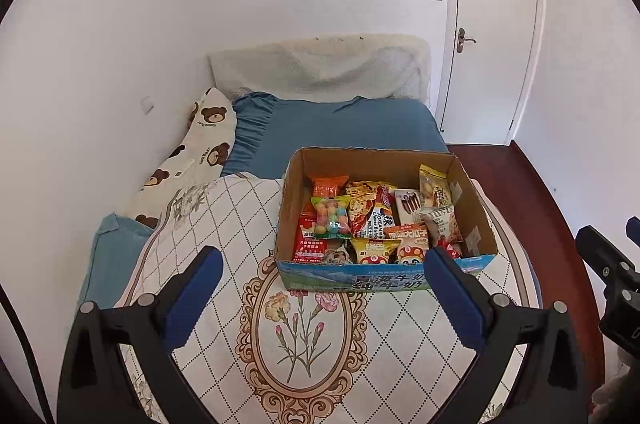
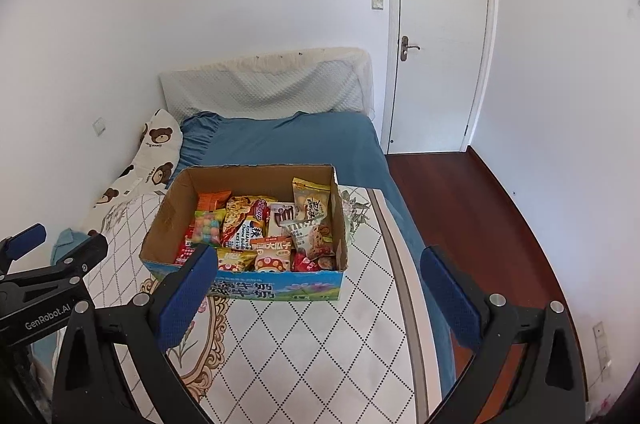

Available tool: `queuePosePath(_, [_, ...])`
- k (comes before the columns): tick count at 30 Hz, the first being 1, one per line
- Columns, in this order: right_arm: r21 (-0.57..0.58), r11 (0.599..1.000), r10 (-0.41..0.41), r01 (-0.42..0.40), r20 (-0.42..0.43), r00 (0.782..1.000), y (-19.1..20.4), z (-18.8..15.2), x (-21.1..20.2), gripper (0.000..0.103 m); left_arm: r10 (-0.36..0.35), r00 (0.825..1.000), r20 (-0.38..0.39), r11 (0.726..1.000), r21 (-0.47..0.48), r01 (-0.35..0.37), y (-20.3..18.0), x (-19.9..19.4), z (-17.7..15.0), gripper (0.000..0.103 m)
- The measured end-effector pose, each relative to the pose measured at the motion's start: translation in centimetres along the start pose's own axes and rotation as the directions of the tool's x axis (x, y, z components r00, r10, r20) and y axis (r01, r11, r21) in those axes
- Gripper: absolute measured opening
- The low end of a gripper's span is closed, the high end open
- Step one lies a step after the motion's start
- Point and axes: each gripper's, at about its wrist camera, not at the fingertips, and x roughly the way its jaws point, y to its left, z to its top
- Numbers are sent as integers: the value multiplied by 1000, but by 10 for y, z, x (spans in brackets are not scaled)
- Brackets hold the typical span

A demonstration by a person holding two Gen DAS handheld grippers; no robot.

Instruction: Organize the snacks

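Bed (image 1: 344,128) with snack-filled box (image 1: 384,276)

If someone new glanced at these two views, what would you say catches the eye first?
The open cardboard box crammed with bright snack packets sits on the floral quilt at the foot of the bed. In it, the bag of coloured candy balls stands out at the left. Both the left gripper and right gripper are open and empty, short of the box.
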Motion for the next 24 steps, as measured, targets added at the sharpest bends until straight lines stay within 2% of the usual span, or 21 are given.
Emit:
queuePosePath(8, [7,1000,-5,5,-35,999,0,-2,29,103,-2,999,-38,1000,-3,2,-2,23,-2,103])
queuePosePath(24, [9,1000,-15,16,-62,998,1,-4,42,103,-12,999,-43,1000,15,13,-7,29,2,103])
